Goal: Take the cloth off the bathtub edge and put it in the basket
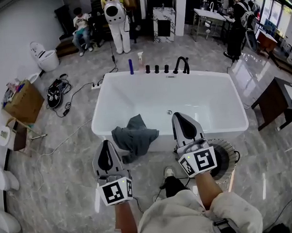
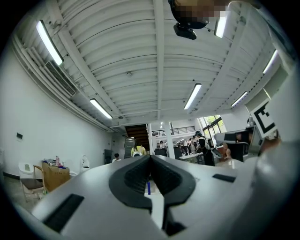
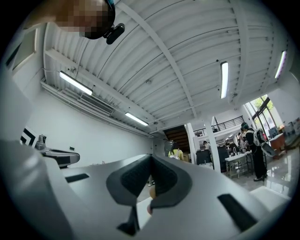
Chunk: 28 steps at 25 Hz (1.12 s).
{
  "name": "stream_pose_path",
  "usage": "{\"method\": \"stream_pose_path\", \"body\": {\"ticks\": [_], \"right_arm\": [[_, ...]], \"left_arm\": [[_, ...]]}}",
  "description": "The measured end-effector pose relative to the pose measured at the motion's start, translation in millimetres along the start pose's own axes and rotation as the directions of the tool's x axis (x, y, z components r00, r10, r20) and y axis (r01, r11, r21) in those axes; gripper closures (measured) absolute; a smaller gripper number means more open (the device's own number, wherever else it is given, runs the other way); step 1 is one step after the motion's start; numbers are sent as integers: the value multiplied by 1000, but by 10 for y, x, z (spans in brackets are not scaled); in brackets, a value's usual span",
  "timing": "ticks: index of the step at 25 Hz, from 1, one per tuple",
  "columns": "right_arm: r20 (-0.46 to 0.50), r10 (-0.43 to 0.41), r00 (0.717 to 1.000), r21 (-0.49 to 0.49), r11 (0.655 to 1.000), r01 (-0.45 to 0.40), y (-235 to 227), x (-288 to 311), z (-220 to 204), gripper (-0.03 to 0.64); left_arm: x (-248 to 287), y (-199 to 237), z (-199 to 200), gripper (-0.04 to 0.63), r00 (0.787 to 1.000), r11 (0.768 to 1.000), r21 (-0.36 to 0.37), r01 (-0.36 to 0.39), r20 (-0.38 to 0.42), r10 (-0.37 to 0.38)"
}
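A dark grey cloth [image 1: 136,136] hangs crumpled over the near edge of the white bathtub [image 1: 219,126], left of the middle. My left gripper [image 1: 105,141] is shut and empty, its tip just left of and below the cloth, not touching it. My right gripper [image 1: 177,115] is shut too and holds nothing; it reaches over the tub's near rim, to the right of the cloth. A round wire basket [image 1: 228,158] stands on the floor below the right gripper, partly hidden by it. In the gripper views the left gripper [image 2: 150,157] and the right gripper [image 3: 151,156] point slightly upward at the ceiling and the far room.
A black faucet [image 1: 181,64], a blue bottle [image 1: 131,66] and a spray bottle [image 1: 140,60] stand on the tub's far rim. A cardboard box [image 1: 23,100] and cables [image 1: 58,91] lie at the left, a dark table [image 1: 279,99] at the right. People stand at the back.
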State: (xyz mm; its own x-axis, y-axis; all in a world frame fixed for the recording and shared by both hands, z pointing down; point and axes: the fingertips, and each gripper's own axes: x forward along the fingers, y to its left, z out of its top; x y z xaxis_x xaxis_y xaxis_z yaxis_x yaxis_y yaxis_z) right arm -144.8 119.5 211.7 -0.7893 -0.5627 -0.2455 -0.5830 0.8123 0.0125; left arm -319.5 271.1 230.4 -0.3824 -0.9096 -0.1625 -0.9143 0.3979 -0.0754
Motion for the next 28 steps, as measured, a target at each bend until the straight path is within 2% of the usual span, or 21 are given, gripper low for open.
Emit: {"method": "stream_pose_path", "body": {"ticks": [8, 19, 28], "right_arm": [[-22, -42, 999, 7, 999, 43, -641, 562, -173, 629], [-8, -102, 995, 18, 995, 102, -1797, 1086, -325, 629], [-13, -129, 992, 46, 991, 129, -2591, 1286, -545, 629]], "left_arm": [[937, -234, -108, 591, 999, 999, 2, 41, -29, -41], [2133, -932, -181, 591, 994, 993, 20, 112, -20, -112], [2799, -1474, -341, 591, 990, 990, 30, 139, -32, -138]]}}
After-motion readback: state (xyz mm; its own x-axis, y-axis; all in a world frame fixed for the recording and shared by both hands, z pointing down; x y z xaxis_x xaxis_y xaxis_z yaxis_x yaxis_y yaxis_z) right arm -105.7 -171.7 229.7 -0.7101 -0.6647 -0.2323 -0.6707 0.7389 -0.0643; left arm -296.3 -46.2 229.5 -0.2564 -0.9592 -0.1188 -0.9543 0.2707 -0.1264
